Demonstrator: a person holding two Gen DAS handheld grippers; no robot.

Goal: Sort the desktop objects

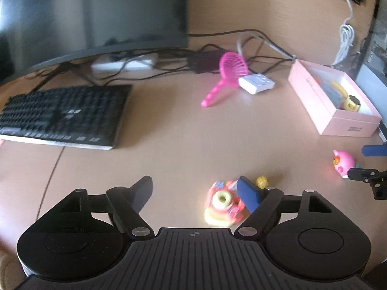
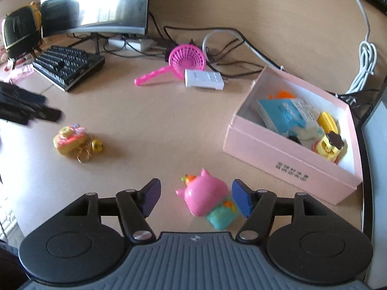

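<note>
Since both claws hang over toys on the tabletop (image 2: 183,125), the relation to settle is: which toy sits inside which claw, and which way the pink box lies from it.

Right claw (image 2: 196,197): jaws apart, nothing gripped; the blue pads stand either side of the pig toy without pressing on it.

Pig toy (image 2: 204,199): pink, lying on its side on a teal base, between the right claw's pads but off centre, close to the right-hand pad and well clear of the left-hand one.

Pig's long axis: runs slantwise from the upper left to the lower right of the right wrist view, so not square to the pads (my reading is that a close from here would catch it askew).

Pink box (image 2: 287,166): open, already holding several small items, ahead and to the right of the pig toy, near it.

Left claw (image 1: 197,197): jaws apart, holding nothing; the view is blurred.

Camera-shaped toy (image 1: 225,204): red and yellow with a small gold bell beside it, lying between the left claw's pads, hard against the right-hand pad.

Nearer hand: the right, by my judgement, since its toy lies just beside the box while the left claw's toy is well apart from it.

Pink strainer (image 2: 183,64): far side of the tabletop, by a white adapter (image 2: 204,79), beyond either claw.
</note>
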